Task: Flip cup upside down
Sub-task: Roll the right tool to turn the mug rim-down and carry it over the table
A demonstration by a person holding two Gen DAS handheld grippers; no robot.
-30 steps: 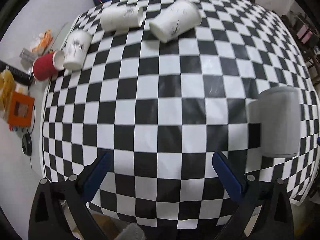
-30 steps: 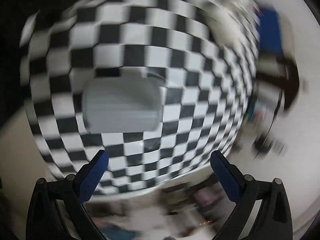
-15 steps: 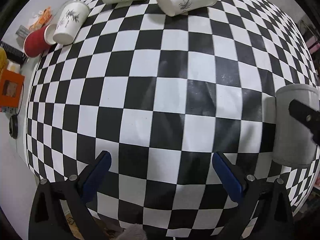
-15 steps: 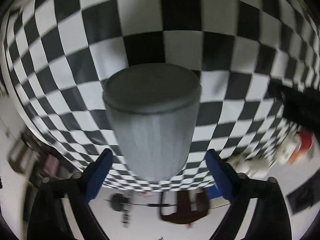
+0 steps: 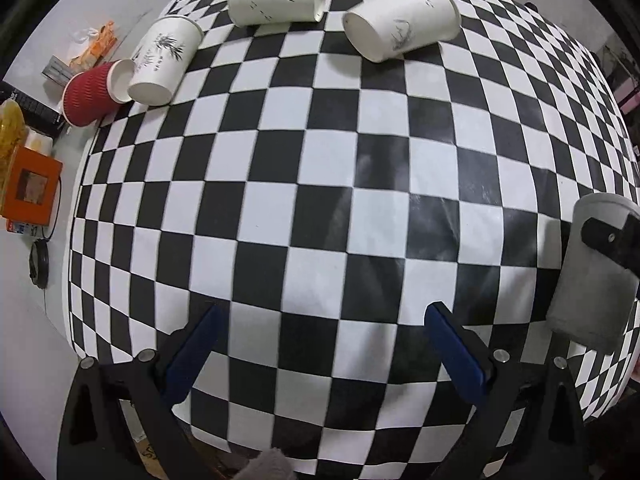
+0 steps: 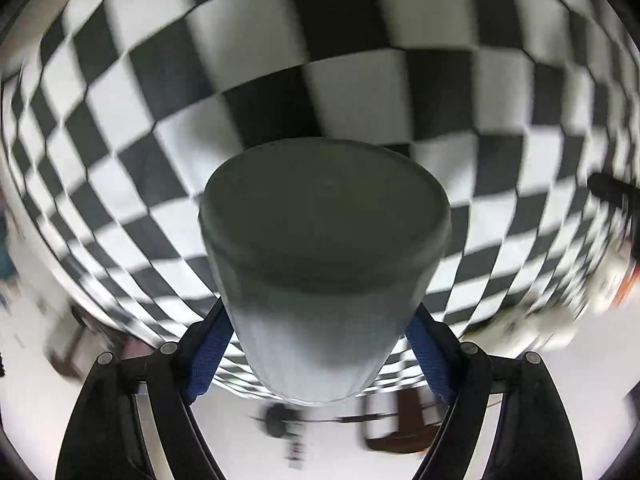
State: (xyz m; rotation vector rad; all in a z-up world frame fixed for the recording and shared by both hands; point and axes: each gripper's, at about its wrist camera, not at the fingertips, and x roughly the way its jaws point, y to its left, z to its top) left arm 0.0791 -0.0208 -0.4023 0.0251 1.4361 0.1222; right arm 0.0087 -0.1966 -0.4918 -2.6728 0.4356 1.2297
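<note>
**Grey cup, held in right gripper, over checkered table**

Item: grey cup point(image 6: 320, 264), plain, tapered. In the right wrist view its closed flat base faces the camera and its long axis runs along the fingers; the open end is hidden. In the left wrist view the same cup point(image 5: 592, 280) sits at the table's right edge, axis near upright and leaning a little. Whether it touches the cloth cannot be told.

Right gripper point(image 6: 320, 344): jaws narrowed onto the cup's wall, blue pads pressed on both sides.

Left gripper point(image 5: 320, 352): jaws wide, nothing between them, well left of the grey cup.

Surface: table point(image 5: 320, 200) under a black-and-white checkered cloth.

Far from the grey cup, along the table's back edge: three white paper cups point(image 5: 400, 18), all lying on their sides; a red ribbed cup point(image 5: 88, 96), also on its side. Orange box point(image 5: 30, 188) off the cloth, far left. Room behind: blurred.
</note>
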